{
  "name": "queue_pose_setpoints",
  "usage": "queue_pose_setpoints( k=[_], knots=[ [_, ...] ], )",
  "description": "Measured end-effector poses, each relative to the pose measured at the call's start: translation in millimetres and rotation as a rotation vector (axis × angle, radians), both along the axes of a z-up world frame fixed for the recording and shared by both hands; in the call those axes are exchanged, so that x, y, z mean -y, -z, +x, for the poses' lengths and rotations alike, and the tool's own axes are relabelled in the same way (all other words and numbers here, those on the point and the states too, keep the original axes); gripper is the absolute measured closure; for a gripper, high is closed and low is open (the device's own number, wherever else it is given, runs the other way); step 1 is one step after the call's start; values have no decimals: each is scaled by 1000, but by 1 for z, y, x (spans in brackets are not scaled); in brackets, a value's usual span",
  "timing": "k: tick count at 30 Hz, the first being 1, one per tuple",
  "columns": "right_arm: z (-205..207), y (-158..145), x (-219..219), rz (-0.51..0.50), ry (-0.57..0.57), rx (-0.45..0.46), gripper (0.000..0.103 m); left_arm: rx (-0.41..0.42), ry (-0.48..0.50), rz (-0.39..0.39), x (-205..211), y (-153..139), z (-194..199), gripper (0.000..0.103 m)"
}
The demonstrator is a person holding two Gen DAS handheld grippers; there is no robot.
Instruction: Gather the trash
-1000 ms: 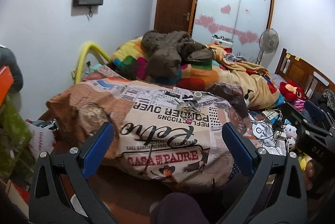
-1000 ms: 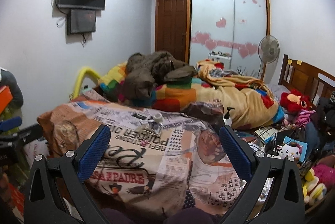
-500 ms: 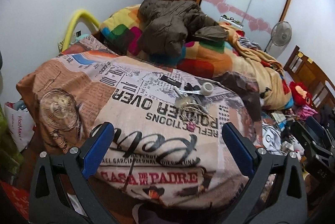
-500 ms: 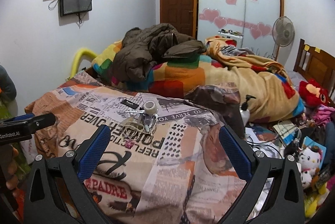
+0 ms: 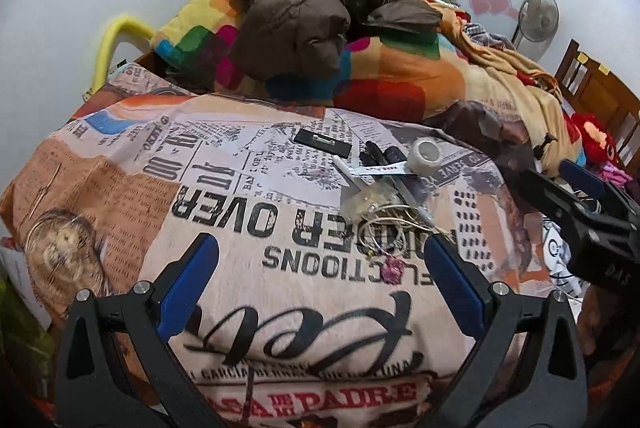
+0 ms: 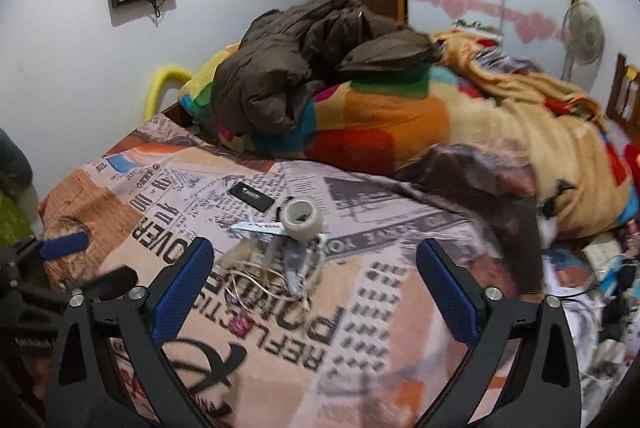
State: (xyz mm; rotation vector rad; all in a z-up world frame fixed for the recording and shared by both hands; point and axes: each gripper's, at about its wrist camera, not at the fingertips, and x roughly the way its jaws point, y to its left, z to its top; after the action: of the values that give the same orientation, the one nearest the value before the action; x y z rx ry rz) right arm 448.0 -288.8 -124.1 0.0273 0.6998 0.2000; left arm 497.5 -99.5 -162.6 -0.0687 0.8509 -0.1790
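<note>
A small pile of litter lies on the newspaper-print bedspread [image 5: 132, 188]: a tangle of thin wire [image 5: 384, 224], crumpled clear plastic [image 5: 366, 198], a pen [image 5: 414, 202], a white strip [image 5: 380, 169], a tape roll [image 5: 426, 155] and a flat black card [image 5: 322, 140]. The pile also shows in the right wrist view, with the tape roll [image 6: 302, 218] and the wire [image 6: 256, 278]. My left gripper [image 5: 322, 276] is open and empty, short of the pile. My right gripper [image 6: 314, 278] is open and empty, hovering just before the pile; it shows in the left wrist view [image 5: 580, 204].
A brown jacket [image 5: 304, 8] lies on a multicoloured blanket [image 5: 384, 76] behind the pile. A tan blanket [image 5: 516, 84] lies to the right. Toys and cables [image 6: 600, 268] crowd the right side. A yellow tube [image 5: 108, 40] stands by the left wall.
Both grippers have moved forward and tilted down toward the bed, so the pile of litter is much nearer. Both stay open and empty.
</note>
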Motion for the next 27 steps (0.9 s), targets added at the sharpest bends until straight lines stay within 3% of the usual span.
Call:
queue_pose_setpoints(
  k=[4,8,11,12,19,22,27],
  knots=[
    [33,18,-6,48,13,-65,19,-6,-2,-1,-3,12,15,0],
    [56,37,-6,113,43,-136,28,-21,-21,7,-10,24,30,8],
    [68,47,-9,96,65,-168,36,-40,-17,-7,-14,30,40,15],
    [71,49,-10,84,73,-170,42,-46,-16,-7,-15,33,43,18],
    [78,55,-15,62,83,-162,46,-55,-17,-59,-13,42,63,28],
    [81,59,-17,79,65,-180,65,-74,-12,-101,-11,45,73,31],
    [78,60,-19,75,53,-166,66,-110,-5,-121,-1,51,91,37]
  ],
)
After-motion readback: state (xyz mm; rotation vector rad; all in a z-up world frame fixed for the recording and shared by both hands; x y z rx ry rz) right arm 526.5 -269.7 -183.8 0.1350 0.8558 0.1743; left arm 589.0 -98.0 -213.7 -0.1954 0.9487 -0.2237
